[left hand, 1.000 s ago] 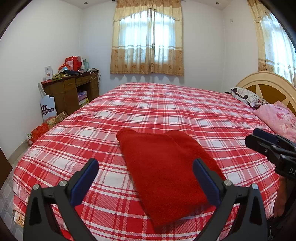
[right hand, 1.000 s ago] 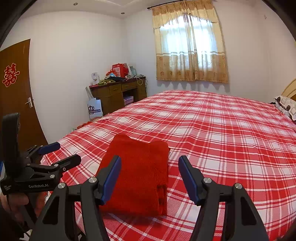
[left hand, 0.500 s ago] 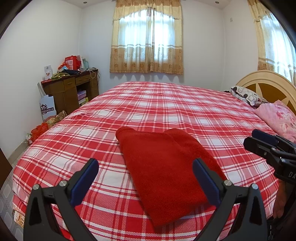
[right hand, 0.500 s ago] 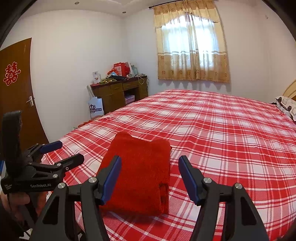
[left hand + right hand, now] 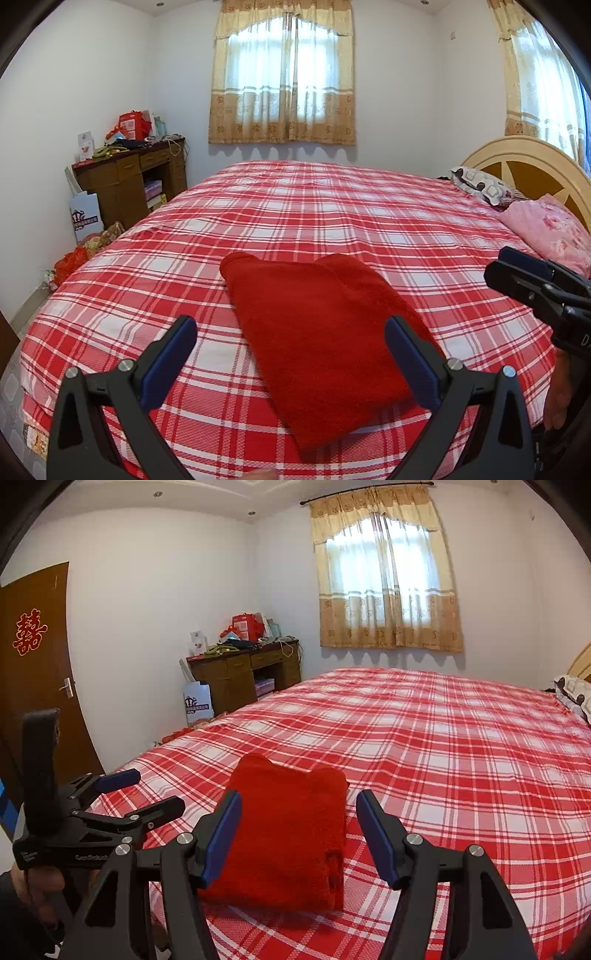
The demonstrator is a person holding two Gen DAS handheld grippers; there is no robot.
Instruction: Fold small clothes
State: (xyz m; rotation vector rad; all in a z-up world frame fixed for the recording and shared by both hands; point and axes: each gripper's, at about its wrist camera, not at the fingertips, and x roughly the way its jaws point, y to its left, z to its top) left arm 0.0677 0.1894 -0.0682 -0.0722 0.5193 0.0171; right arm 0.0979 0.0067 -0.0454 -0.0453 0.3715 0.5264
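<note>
Since the left wrist camera looks down along its own fingers, start there: the left gripper (image 5: 290, 354) has its blue-padded fingers (image 5: 168, 363) spread wide with nothing between them, hovering above the near edge of the bed with the red-and-white plaid bedspread (image 5: 332, 221). The thick, fuzzy red knit garment (image 5: 317, 321) lies folded into a rough rectangle on the bedspread, near the foot-end corner, running diagonally away from the camera. Off at the right edge the right gripper (image 5: 532, 273) pokes into view, clear of the cloth.

From the right wrist camera, the same red garment (image 5: 288, 830) shows stacked layers at its near right corner – you can see the doubled edges there. The right gripper (image 5: 299, 834) is roughly half open, fingers (image 5: 221, 834) straddling the garment's width in the picture but held above it, gripping nothing. The left gripper (image 5: 133, 794) sits off to the left, also empty.

Handling-wise, my read: it's soft, light and floppy, fleecy enough that the pads should bite well – no slip worries, nothing fragile. The catch is the layers. Pinch only the top one and the fold peels open. I'd grab at a corner or the folded edge, catching all layers at once, one gripper per corner, and keep it low so it doesn't sag apart.
</note>
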